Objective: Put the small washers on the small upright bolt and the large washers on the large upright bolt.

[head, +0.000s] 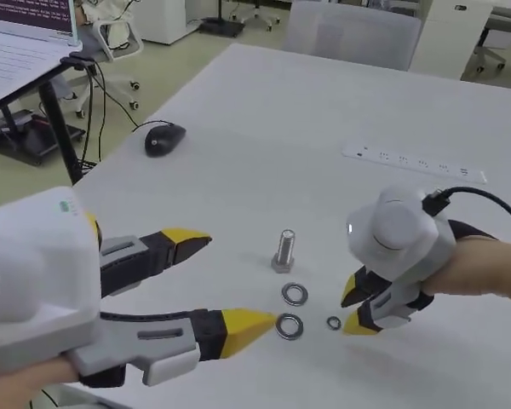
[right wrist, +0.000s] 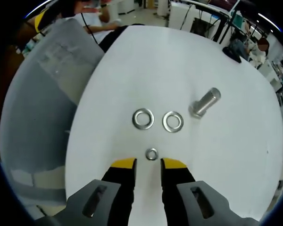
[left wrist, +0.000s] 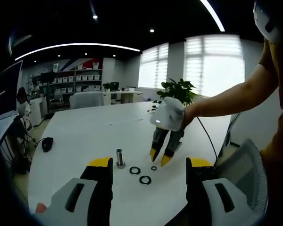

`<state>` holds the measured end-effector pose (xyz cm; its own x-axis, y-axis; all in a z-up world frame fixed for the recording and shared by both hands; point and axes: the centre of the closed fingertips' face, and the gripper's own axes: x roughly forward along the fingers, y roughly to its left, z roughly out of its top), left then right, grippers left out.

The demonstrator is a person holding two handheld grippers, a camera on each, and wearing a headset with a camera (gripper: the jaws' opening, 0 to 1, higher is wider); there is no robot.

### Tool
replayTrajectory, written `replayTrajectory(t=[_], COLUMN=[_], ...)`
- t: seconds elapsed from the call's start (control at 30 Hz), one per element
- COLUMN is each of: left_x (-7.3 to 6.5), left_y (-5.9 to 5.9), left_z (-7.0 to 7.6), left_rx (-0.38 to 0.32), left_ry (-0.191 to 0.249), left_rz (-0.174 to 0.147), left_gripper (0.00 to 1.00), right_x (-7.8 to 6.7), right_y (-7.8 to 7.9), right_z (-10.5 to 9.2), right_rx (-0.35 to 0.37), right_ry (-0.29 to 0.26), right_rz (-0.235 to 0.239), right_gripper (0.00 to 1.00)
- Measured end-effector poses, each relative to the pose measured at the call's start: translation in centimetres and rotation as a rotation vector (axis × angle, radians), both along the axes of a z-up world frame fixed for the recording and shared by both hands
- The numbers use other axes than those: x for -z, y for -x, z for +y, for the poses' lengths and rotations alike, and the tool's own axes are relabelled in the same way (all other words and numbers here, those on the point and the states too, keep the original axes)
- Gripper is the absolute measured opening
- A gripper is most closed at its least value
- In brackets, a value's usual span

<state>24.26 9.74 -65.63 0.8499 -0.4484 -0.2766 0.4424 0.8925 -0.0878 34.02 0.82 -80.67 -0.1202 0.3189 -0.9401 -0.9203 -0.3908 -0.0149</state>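
The fingers of the right gripper [right wrist: 147,164] stand narrowly apart and empty, with the small washer [right wrist: 152,153] just ahead of their tips on the counter [right wrist: 132,61]. Beyond lie two large washers [right wrist: 143,118] [right wrist: 172,121], then the upright bolt [right wrist: 205,101]. The left gripper [head: 238,281] is wide open and empty, one tip near a large washer. A mouse [head: 164,138] and a power strip [head: 413,159] lie far beyond.

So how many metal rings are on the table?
3. One large washer lies beside the upright bolt, a second large washer next to it, a small washer just ahead of the right tool.
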Motion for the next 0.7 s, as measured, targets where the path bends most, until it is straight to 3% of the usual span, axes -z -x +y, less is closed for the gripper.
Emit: replayTrajectory(t=[0.7], left_x=[0.0], left_y=[-0.1], left_z=[0.1], left_rx=[-0.003], left_ry=[0.000], left_rz=[0.001], left_gripper=[0.62], right_x=[2.1], right_y=[-0.2], right_z=[0.5], right_rx=[-0.016], right_ry=[0.034], right_rz=[-0.011], right_gripper=[0.22])
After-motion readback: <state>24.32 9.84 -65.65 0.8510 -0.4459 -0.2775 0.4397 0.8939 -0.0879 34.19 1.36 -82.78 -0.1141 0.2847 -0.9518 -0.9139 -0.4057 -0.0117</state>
